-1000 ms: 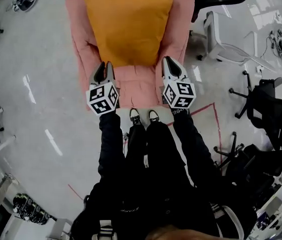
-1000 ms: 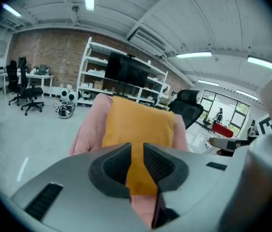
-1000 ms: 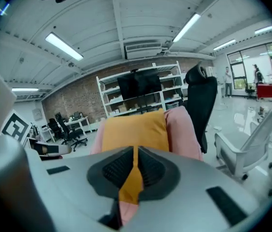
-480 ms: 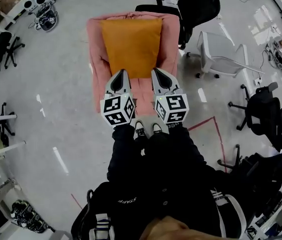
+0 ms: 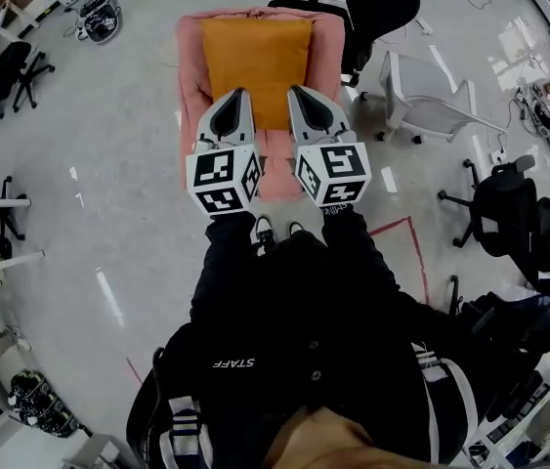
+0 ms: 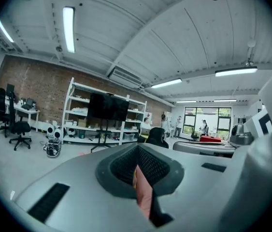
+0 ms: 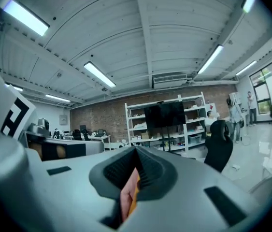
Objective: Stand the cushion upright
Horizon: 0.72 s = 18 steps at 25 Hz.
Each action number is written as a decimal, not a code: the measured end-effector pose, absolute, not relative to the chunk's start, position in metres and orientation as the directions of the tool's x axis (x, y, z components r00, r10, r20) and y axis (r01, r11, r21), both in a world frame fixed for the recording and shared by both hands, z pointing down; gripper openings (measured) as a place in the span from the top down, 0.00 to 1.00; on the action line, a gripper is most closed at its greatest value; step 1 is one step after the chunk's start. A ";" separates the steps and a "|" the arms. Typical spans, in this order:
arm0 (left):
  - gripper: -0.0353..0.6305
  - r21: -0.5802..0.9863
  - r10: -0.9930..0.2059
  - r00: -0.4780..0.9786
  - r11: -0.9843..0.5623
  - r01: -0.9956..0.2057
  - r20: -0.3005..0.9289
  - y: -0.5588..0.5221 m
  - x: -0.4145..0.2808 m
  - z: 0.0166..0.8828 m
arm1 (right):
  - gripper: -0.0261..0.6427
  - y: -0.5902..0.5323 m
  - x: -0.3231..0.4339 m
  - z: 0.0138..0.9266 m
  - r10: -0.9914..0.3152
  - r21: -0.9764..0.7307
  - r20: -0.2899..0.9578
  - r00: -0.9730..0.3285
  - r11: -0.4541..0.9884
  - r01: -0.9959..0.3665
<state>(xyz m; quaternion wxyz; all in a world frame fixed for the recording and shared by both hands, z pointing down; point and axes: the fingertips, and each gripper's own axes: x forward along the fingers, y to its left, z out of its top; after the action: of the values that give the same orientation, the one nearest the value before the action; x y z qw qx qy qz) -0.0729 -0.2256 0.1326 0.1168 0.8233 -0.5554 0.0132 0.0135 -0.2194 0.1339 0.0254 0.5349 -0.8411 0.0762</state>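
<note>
While I look down from the head view, the orange cushion [image 5: 255, 66] lies flat on a pink pad [image 5: 189, 76] on the grey floor [image 5: 108, 213], far from my shoes. My left tongs [image 5: 237, 96] and right tongs [image 5: 296, 94] are side by side over the cushion's near end, one at each near corner. Their marker cubes are nearer to me, and they hide the near edge. A strip of the pad shows between them. A black office chair [image 5: 372, 8] is at the pad's far right corner. A white chair [image 5: 421, 106] is further right, and a red tape line [image 5: 406, 242] is on the floor to my right.

From the left gripper view, my left tongs point out across the room, and their jaws are closed on a fold of pink fabric [image 6: 143, 192]. I cannot tell whether it belongs to the pad. Beyond the jaws are white shelving [image 6: 78, 115] against a brick wall [image 6: 34, 91] and a dark screen [image 6: 107, 107].

From the right gripper view, my right tongs are also closed. They pinch pink fabric, and a thin orange edge of the cushion is just beside it on the right. The shelving, the screen and a black chair [image 7: 218, 149] are across the room.
</note>
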 end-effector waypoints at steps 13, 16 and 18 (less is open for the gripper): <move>0.95 0.139 -0.925 0.364 -0.348 -0.927 0.110 -0.221 -0.082 0.104 | 0.94 -0.218 -0.012 0.102 -0.878 -0.097 0.059 -0.475 0.468 -0.878; 0.95 0.134 -0.927 0.363 -0.349 -0.928 0.099 -0.222 -0.084 0.100 | 0.94 -0.221 -0.010 0.101 -0.882 -0.097 0.056 -0.467 0.461 -0.882; 0.95 0.134 -0.925 0.368 -0.354 -0.926 0.098 -0.223 -0.086 0.100 | 0.94 -0.222 -0.012 0.100 -0.885 -0.094 0.053 -0.463 0.458 -0.884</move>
<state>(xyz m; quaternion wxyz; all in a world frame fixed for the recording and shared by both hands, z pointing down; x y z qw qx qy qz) -0.0855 -0.2225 0.1000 0.0833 0.8228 -0.5622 0.0025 -0.0121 -0.2217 0.1004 -0.0016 0.5180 -0.8537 0.0540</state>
